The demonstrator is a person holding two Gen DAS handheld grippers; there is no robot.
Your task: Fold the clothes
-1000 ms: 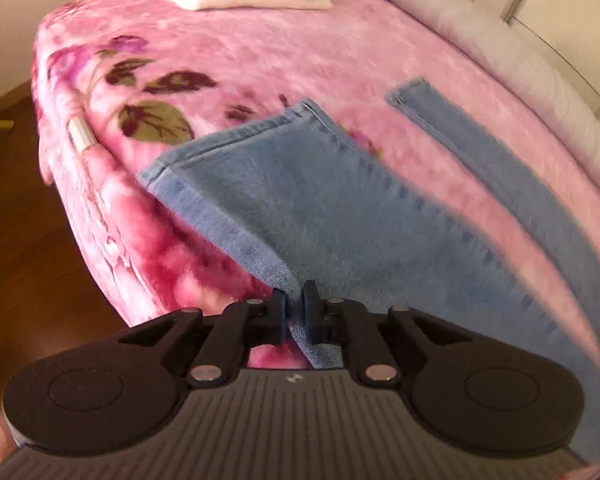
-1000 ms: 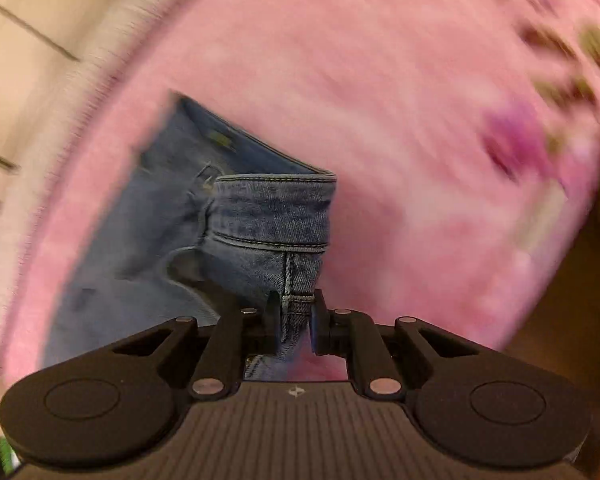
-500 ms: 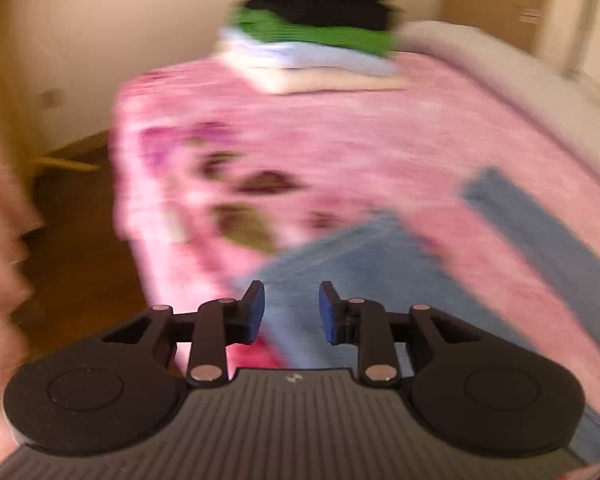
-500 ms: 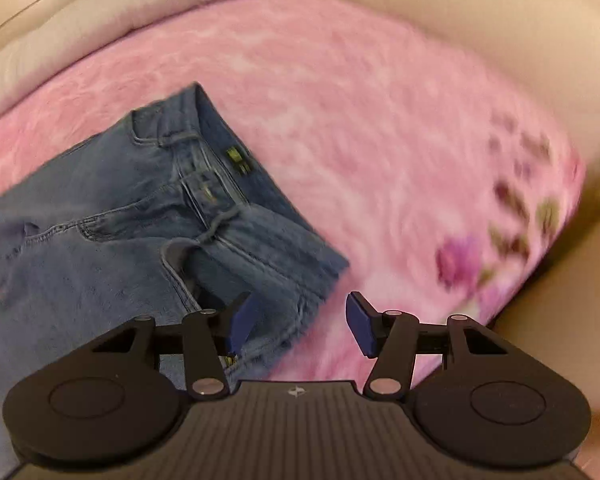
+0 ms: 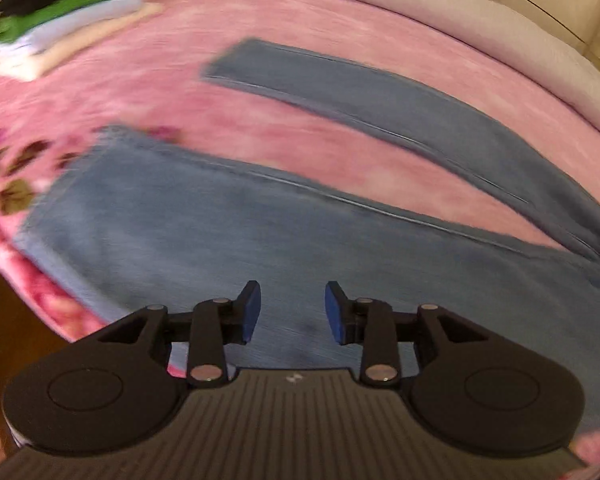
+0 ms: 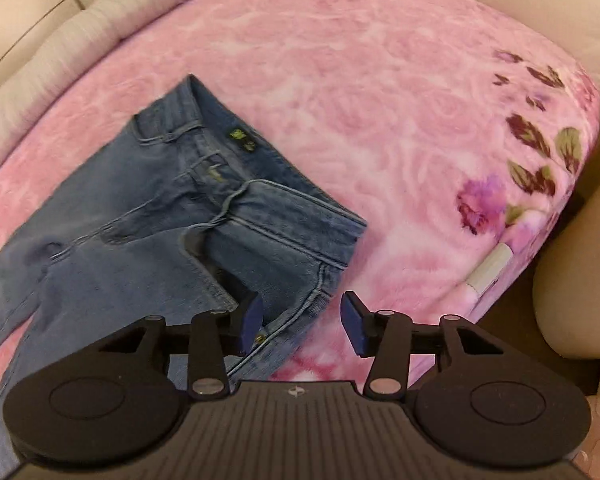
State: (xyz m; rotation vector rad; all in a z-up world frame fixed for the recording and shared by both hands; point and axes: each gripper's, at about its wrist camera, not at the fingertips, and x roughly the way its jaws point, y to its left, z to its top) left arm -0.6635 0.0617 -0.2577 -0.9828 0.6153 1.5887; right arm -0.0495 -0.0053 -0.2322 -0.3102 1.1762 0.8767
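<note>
Both tongs, left point(image 5: 292, 312) and right point(image 6: 302, 322), spread above jeans point(image 6: 148, 232); blanket point(image 6: 380, 100) bare beyond waistband.

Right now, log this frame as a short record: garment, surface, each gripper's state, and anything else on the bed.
garment: blue jeans lying flat, legs spread apart, waistband open at the fly
surface: pink floral blanket on a bed
left gripper: open, over the near jeans leg, holding nothing
right gripper: open, at the waistband corner, holding nothing
other items: stack of folded clothes at the far corner, blurred
fold progress: not yet folded
</note>
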